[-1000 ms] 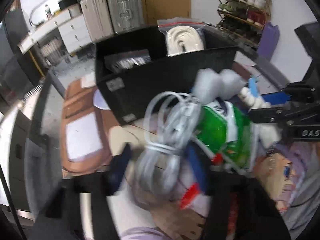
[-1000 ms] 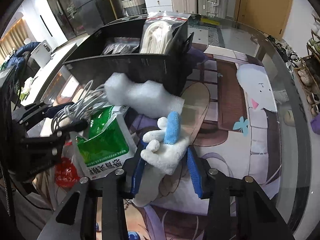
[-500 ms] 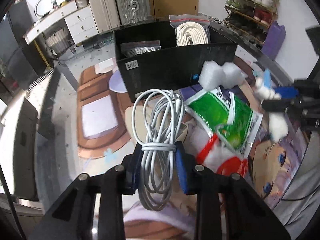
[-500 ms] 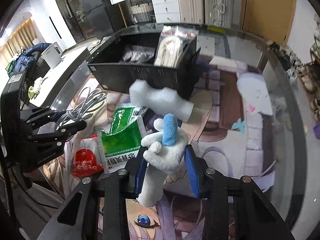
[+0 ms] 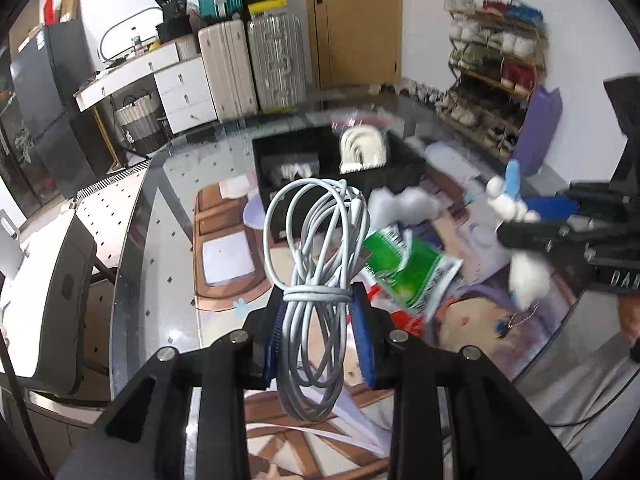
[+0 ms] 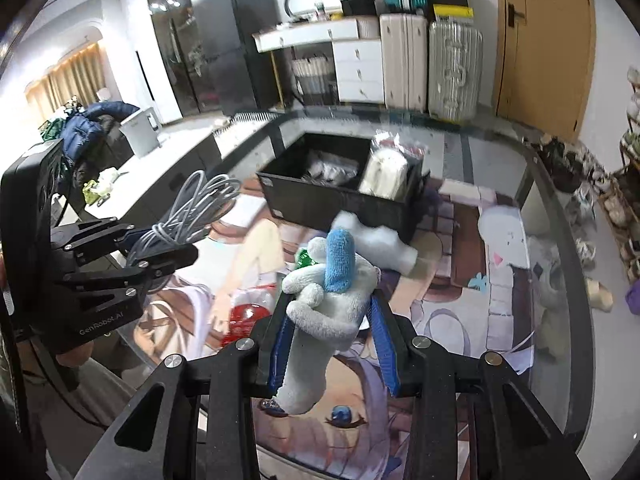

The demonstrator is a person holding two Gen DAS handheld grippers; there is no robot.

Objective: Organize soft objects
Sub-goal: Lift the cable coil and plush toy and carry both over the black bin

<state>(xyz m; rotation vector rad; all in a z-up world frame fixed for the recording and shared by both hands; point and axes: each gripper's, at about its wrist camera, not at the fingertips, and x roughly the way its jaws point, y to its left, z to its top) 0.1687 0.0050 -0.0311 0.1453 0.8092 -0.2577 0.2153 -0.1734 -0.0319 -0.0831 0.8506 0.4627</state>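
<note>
My left gripper is shut on a coiled grey-white cable and holds it well above the table; both also show in the right wrist view, the gripper and the cable. My right gripper is shut on a white plush toy with a blue part, lifted above the table; the toy also shows in the left wrist view. A black divided bin stands farther back on the table, with bagged items in its compartments.
On the printed table mat lie a white foam piece, a green packet and a red packet. Suitcases and a shoe rack stand beyond the glass table edge.
Both grippers have risen and pulled back from the table with their loads. The bin and the loose packets now look smaller and farther off.
</note>
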